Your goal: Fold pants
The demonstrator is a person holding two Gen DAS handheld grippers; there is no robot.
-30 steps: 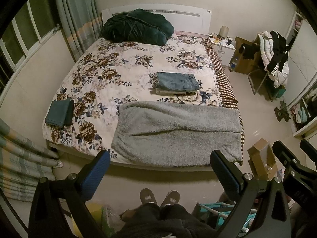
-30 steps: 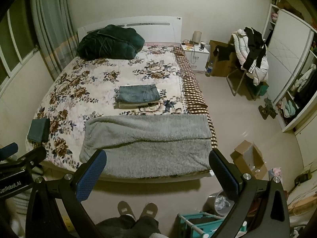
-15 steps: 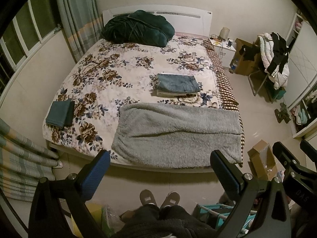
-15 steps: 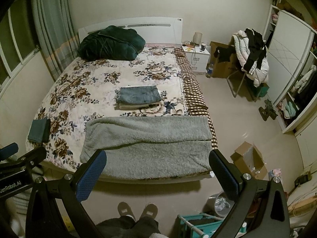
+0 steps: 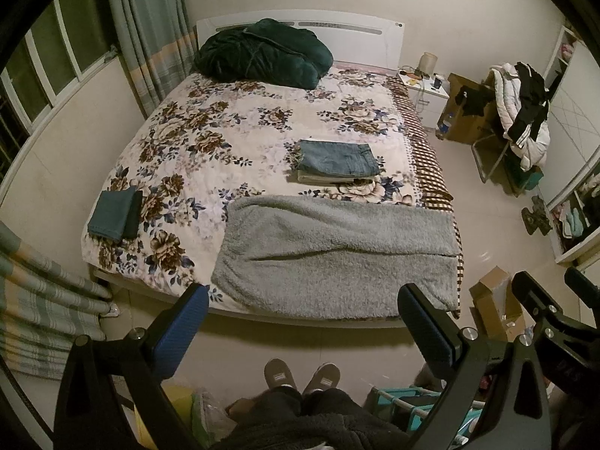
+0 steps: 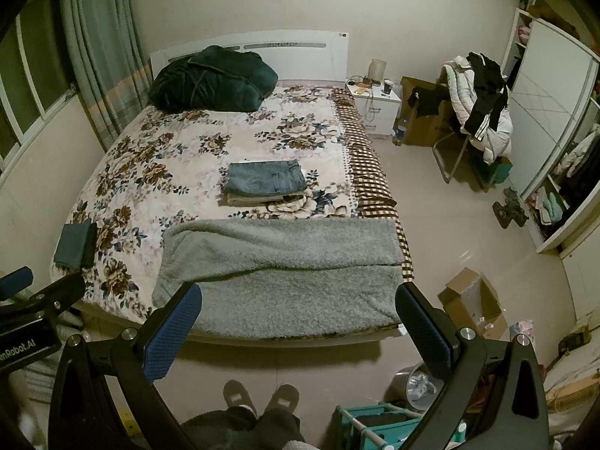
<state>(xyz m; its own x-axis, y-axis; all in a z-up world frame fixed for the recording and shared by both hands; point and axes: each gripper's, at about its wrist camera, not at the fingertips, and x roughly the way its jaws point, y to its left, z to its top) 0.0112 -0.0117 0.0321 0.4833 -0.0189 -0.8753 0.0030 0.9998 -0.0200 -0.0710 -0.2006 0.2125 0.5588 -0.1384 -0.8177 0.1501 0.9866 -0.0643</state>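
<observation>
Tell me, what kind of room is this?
A home bedroom, it seems: a large bed with a floral cover, a white nightstand beside it, and a wardrobe along the right wall.

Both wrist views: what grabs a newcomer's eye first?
The floral bedspread fills the bed, with a grey fleece blanket spread across the foot end. A small stack topped by folded jeans sits just beyond the blanket, a folded dark teal garment lies at the bed's near left corner, and a dark green quilt is heaped at the headboard. Both the left gripper and right gripper are open and empty, short of the bed.
</observation>
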